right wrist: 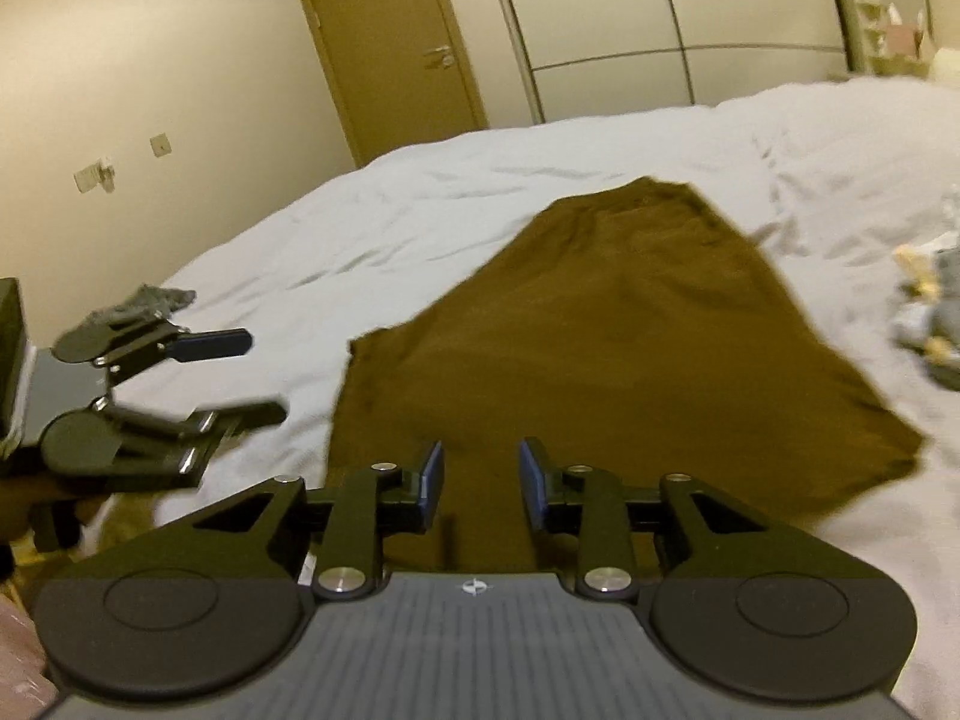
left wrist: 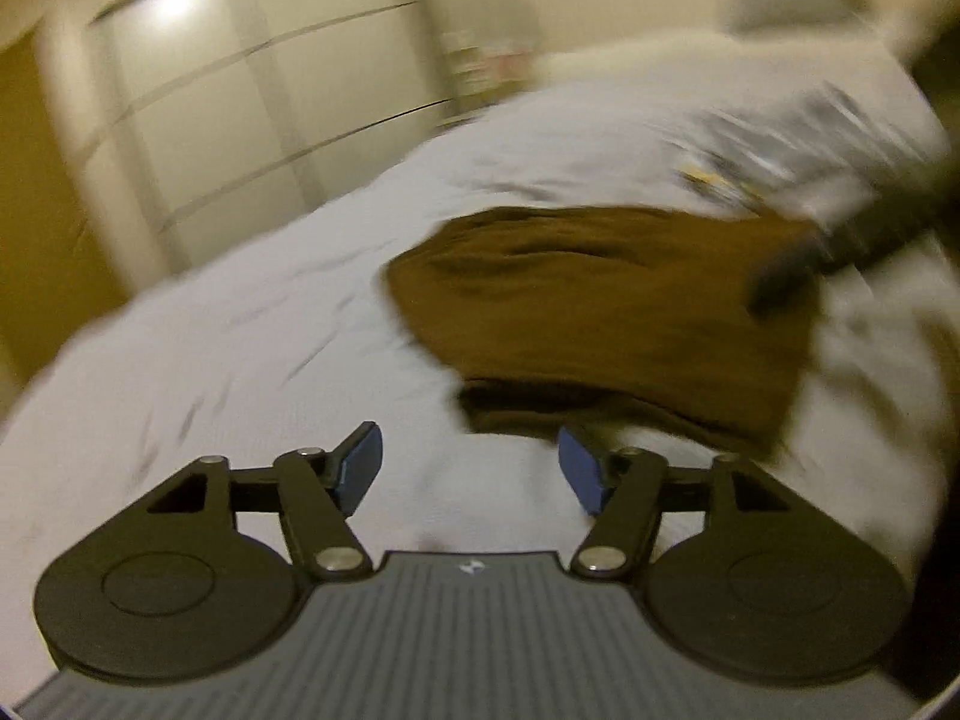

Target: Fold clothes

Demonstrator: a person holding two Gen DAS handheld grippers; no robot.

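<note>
Brown garment [right wrist: 606, 348] lies spread flat on the white bed [right wrist: 336, 240], partly folded. Left gripper [left wrist: 469, 468] fingers wide apart, empty, just beside the garment's near edge. Right gripper [right wrist: 481, 483] fingers apart, empty, above the garment's near end.

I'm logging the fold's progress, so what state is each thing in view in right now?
Brown garment: lying on the bed, partly folded, held by neither gripper.
Left gripper: open, empty, over the sheet beside the garment's near edge.
Right gripper: open, empty, over the garment's near edge.
White bedsheet: spread out, wrinkled.
Door: closed.
Grey clothes: loose, unfolded heap at the bed's right.
</note>
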